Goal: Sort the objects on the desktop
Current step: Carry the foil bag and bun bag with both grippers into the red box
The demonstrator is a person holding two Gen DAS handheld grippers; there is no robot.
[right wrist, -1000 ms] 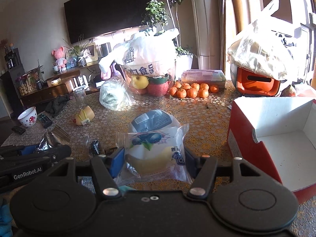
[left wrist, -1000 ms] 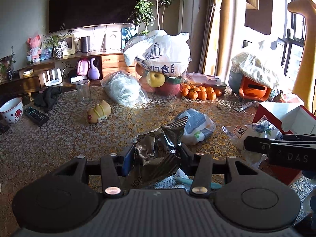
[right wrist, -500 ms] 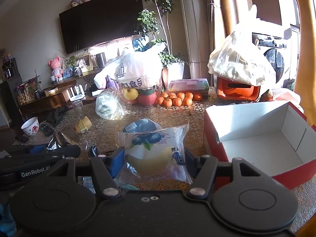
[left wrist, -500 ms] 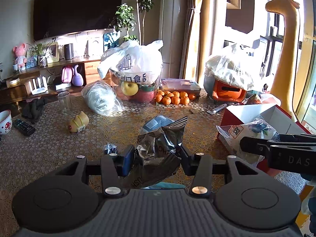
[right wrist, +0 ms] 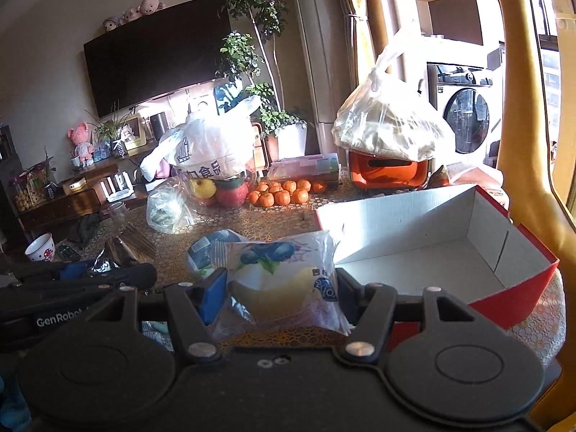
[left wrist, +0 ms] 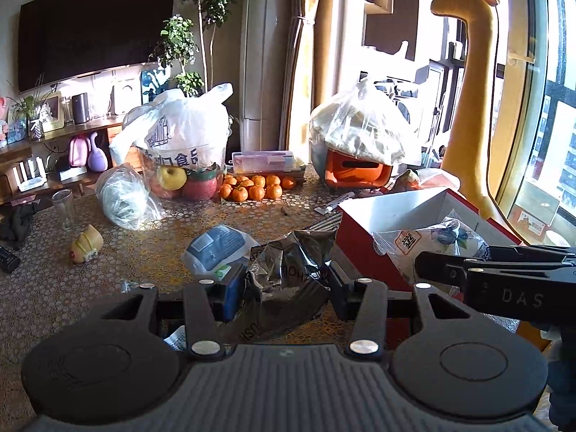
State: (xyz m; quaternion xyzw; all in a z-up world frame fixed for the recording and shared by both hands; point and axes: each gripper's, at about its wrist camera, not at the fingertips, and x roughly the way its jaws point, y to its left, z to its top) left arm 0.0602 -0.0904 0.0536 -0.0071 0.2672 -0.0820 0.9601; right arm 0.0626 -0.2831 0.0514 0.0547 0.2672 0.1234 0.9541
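Note:
My left gripper (left wrist: 284, 286) is shut on a crumpled dark foil wrapper (left wrist: 288, 273) and holds it above the table, left of the red cardboard box (left wrist: 363, 244). My right gripper (right wrist: 277, 291) is shut on a clear blueberry snack bag (right wrist: 284, 277), held just left of the open box (right wrist: 450, 252), whose white inside shows bare. In the left wrist view the right gripper (left wrist: 424, 266) holds that bag (left wrist: 432, 241) over the box. A blue-and-white packet (left wrist: 219, 244) lies on the table ahead.
Bagged fruit (left wrist: 180, 158), tangerines (left wrist: 252, 187), an orange appliance under plastic (left wrist: 356, 169), a glass (left wrist: 64, 208), a yellow toy (left wrist: 86, 248) and a clear bag (left wrist: 124, 198) stand on the table. A yellow giraffe figure (left wrist: 475, 108) rises behind the box.
Both grippers have lifted and swung right toward the red box with their loads. The blueberry bag now sits over the box's near left side.

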